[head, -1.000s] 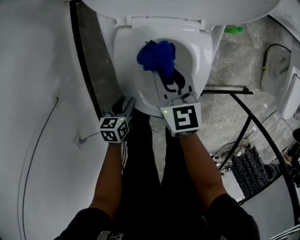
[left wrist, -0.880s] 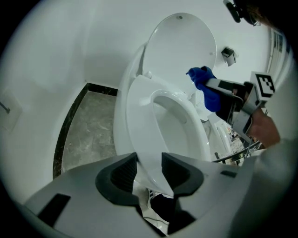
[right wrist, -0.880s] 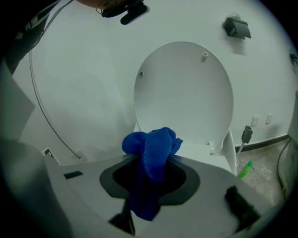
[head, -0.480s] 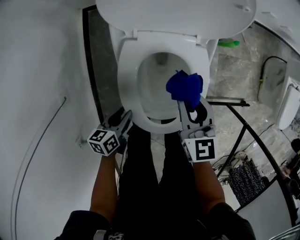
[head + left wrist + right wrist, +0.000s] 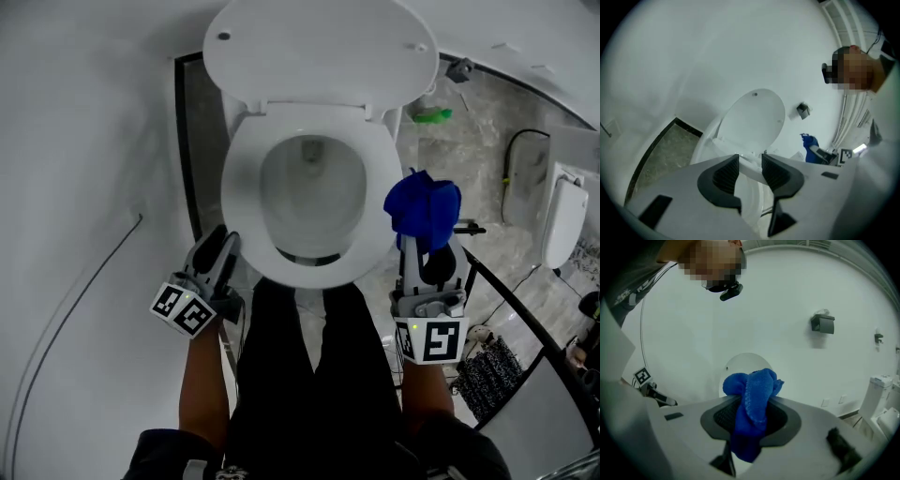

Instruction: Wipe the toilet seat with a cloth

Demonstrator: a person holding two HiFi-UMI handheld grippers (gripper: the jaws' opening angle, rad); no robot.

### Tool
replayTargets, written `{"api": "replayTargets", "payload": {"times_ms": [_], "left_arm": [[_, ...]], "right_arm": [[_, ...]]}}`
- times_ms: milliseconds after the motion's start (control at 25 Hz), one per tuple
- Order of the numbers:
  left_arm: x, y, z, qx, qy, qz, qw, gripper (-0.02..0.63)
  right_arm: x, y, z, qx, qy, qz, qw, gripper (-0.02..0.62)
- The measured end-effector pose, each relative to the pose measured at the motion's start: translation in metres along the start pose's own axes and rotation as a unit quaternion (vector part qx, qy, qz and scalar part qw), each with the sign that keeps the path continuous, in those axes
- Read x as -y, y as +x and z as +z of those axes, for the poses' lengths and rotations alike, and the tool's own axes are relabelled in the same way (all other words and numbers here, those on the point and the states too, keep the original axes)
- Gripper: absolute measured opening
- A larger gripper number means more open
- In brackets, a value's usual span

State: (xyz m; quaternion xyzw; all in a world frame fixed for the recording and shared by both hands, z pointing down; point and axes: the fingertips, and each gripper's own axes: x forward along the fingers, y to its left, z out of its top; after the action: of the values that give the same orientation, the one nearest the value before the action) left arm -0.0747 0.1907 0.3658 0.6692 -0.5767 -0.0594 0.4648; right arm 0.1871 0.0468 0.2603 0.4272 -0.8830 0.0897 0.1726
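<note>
The white toilet seat lies down around the bowl, with the lid raised behind it. My right gripper is shut on a bunched blue cloth, held in the air just off the seat's right edge. The cloth fills the right gripper jaws and hangs below them. My left gripper hovers beside the seat's front left, not touching it. Its jaws are open, have just been closing a little, and hold nothing. The lid and cloth show beyond them.
A curved white wall with a thin cable runs along the left. A black metal frame stands at the right over the grey floor. A green bottle lies behind the toilet. A white fixture is at the far right.
Both grippers have risen and drawn back from the toilet. The right one carried the cloth from over the bowl to beyond the seat's right edge. The left moved out to the left.
</note>
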Motion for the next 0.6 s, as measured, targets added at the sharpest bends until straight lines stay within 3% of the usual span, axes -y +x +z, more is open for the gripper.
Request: {"api": "replayTargets", "payload": {"times_ms": [120,240,280,440,600], "left_arm": [[0.01,0.004,0.023,0.046,0.01,-0.005,0.9989,0.153],[0.022,0.025,0.036,0.054,0.071,0.008,0.996,0.133],[0.022,0.029,0.043,0.067,0.082,0.024,0.9941,0.061],[0.033,0.037,0.093,0.16,0.067,0.067,0.9826,0.048],[0.054,0.046,0.13,0.18,0.084,0.049,0.9789,0.049]], "right_arm": [[0.015,-0.014,0.0,0.005,-0.007,-0.018,1.0,0.11],[0.02,-0.024,-0.004,0.004,-0.011,-0.026,1.0,0.11],[0.02,-0.026,-0.005,0.004,-0.011,-0.027,1.0,0.11],[0.024,-0.034,0.002,0.005,-0.006,-0.027,1.0,0.11],[0.026,-0.037,0.01,0.003,-0.001,-0.022,1.0,0.11]]}}
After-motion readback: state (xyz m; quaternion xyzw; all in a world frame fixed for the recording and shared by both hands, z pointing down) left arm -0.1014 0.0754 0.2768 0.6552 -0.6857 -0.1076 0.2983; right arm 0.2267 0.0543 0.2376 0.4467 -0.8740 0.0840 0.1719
